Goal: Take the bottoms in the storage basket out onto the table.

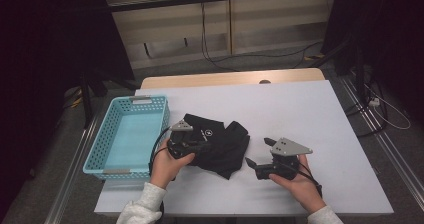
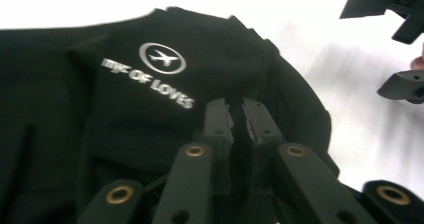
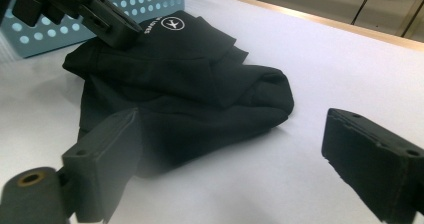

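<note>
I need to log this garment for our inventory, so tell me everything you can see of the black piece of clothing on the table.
The black garment is soft, matte fabric, folded into a rumpled bundle with overlapping flaps. A silver print shows a plane in a ring above lettering that ends in "OF LOVES". It lies on the white table, just right of the light blue basket. The left gripper is closed at its left edge, fabric apparently pinched between the fingers. The right gripper stands open beside it, not touching.
</note>
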{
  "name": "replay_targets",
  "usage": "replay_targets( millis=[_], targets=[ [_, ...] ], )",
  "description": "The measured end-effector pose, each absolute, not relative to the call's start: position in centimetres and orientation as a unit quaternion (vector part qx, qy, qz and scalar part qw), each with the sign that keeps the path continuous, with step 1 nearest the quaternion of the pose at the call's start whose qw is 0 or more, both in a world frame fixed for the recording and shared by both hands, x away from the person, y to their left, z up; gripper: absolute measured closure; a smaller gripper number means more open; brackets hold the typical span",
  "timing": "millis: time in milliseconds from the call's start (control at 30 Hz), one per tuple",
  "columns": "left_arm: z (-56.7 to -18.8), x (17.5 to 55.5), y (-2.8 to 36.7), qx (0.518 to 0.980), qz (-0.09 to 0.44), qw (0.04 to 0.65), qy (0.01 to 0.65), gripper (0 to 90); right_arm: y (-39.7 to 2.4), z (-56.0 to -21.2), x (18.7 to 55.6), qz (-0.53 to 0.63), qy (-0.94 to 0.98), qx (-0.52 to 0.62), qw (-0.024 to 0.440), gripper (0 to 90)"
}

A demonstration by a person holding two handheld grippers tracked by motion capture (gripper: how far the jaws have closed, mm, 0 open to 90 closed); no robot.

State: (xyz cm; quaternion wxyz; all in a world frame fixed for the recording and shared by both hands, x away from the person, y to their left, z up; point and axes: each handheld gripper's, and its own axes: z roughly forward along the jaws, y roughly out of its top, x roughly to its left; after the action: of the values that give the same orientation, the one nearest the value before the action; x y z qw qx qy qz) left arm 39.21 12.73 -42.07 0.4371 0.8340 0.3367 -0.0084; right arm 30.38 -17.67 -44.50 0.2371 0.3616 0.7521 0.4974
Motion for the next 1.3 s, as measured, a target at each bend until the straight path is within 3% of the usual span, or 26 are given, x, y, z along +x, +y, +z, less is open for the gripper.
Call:
replay_targets(
  millis=[167,300,367,467,733,833,967,1033,1300],
  targets=[
    [-42.6,38.8,11.8,0.84,-0.026,0.43,0.328,87.5,-17.4,-44.5,30.7,0.491,0.761,0.361,0.221,21.0],
    [-42.9,38.6,11.8,0.843,-0.019,0.428,0.325,85.3,-16.7,-44.2,31.3,0.496,0.762,0.361,0.206,29.9],
    [-42.4,38.6,12.1,0.841,-0.002,0.431,0.326,75.1,-16.2,-44.1,31.8,0.494,0.766,0.359,0.202,35.8],
    [-41.7,38.5,12.4,0.844,0.028,0.426,0.324,50.3,-15.3,-44.1,32.8,0.485,0.773,0.358,0.197,38.2],
    [-41.3,38.7,13.2,0.836,0.059,0.431,0.335,27.1,-12.8,-43.7,35.2,0.484,0.775,0.361,0.188,46.1],
    [-41.1,38.8,13.7,0.833,0.064,0.43,0.342,25.7,-11.9,-44.2,36.1,0.478,0.782,0.361,0.171,50.4],
    [-40.8,39.1,14.0,0.826,0.07,0.436,0.35,25.3,-11.4,-44.5,36.3,0.469,0.799,0.344,0.152,80.0],
    [-40.7,39.3,13.9,0.823,0.069,0.441,0.351,25.1,-11.8,-44.1,35.9,0.481,0.798,0.334,0.142,90.0],
    [-40.2,39.9,14.1,0.816,0.072,0.453,0.352,24.0,-15.6,-43.0,33.9,0.489,0.79,0.347,0.128,90.0]
  ],
)
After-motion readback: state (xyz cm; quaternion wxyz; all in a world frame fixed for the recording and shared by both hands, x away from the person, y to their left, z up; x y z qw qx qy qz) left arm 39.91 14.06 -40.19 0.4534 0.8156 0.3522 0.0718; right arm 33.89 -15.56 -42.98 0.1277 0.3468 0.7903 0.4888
